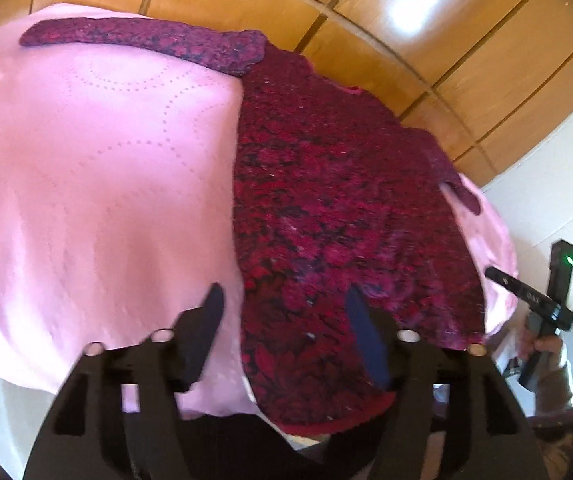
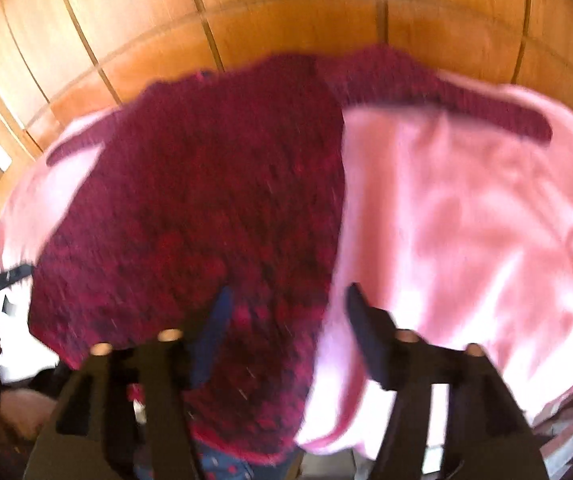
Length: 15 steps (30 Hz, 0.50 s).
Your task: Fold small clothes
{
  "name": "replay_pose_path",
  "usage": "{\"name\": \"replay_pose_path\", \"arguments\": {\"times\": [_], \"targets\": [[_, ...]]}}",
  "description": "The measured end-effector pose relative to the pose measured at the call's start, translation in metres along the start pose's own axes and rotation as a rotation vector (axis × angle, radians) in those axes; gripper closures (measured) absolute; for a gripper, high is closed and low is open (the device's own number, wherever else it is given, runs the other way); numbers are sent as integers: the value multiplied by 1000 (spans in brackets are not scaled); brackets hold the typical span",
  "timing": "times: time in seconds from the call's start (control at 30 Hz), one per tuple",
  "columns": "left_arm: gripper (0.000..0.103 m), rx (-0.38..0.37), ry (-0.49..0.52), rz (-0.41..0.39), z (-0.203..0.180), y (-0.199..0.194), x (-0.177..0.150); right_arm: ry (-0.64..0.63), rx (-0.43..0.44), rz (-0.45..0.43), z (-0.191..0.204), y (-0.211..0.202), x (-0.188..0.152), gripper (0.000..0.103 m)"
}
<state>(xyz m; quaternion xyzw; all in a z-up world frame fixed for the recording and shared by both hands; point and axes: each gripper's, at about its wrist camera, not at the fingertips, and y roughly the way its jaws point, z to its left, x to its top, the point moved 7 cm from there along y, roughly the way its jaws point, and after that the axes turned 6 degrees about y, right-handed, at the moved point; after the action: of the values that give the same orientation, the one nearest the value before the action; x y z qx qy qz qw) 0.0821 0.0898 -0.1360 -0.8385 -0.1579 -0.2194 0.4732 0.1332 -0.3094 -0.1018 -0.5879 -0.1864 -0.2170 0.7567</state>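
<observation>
Just ahead of both tools lay the dark red knitted sweater (image 1: 338,208), spread flat on a pink sheet (image 1: 98,184) that covered the surface. Its long way ran straight away from the tools — bottom hem near them, neck far off by the wooden cupboard doors (image 1: 426,40). One long sleeve (image 1: 146,38) stretched out sideways at the far end, on the left tool's side. A short bit of the other sleeve (image 1: 452,170) poked out on the other side.

The left tool (image 1: 282,318) had its jaws apart with nothing in them. They sat over the sweater's long edge, one finger above the pink sheet and one above the knit. The right tool (image 2: 286,314) was let go too, with nothing held, and in its own blurry view it hung over the same long edge near the hem.

The long sleeve lay on the left tool's side but far away, so I think the left tool was the better one to reach for it — it would have to go forward a long way. The sweater was not folded yet.
</observation>
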Motion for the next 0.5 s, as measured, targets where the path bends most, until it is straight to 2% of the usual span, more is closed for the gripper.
{"name": "replay_pose_path", "arguments": {"times": [0.1, 0.17, 0.27, 0.33, 0.37, 0.4, 0.43, 0.47, 0.5], "targets": [[37, -40, -8, 42, -1, 5, -15, -34, 7, -30, 22, 10, 14, 22], [37, -59, -29, 75, 0, 12, -25, -59, -62, -19, 24, 25, 17, 20], [55, -66, -62, 66, 9, 11, -25, -19, -157, 25, -2, 41, 6, 20], [73, -64, -59, 63, 13, 9, -25, 49, -167, 65, -23, 46, -7, 20], [78, -57, -44, 66, 13, 10, -25, 89, -129, 79, -31, 43, -16, 24], [85, -50, -29, 65, 12, 9, -24, 117, -80, 91, -34, 38, -25, 49], [88, -43, -10, 58, 10, 8, -21, 130, -17, 99, -31, 38, -27, 67], [89, -36, 1, 52, 9, 6, -19, 127, 27, 92, -25, 34, -30, 79], [91, -16, 20, 44, 8, 3, -16, 91, 7, 77, -20, 30, -30, 86]]}}
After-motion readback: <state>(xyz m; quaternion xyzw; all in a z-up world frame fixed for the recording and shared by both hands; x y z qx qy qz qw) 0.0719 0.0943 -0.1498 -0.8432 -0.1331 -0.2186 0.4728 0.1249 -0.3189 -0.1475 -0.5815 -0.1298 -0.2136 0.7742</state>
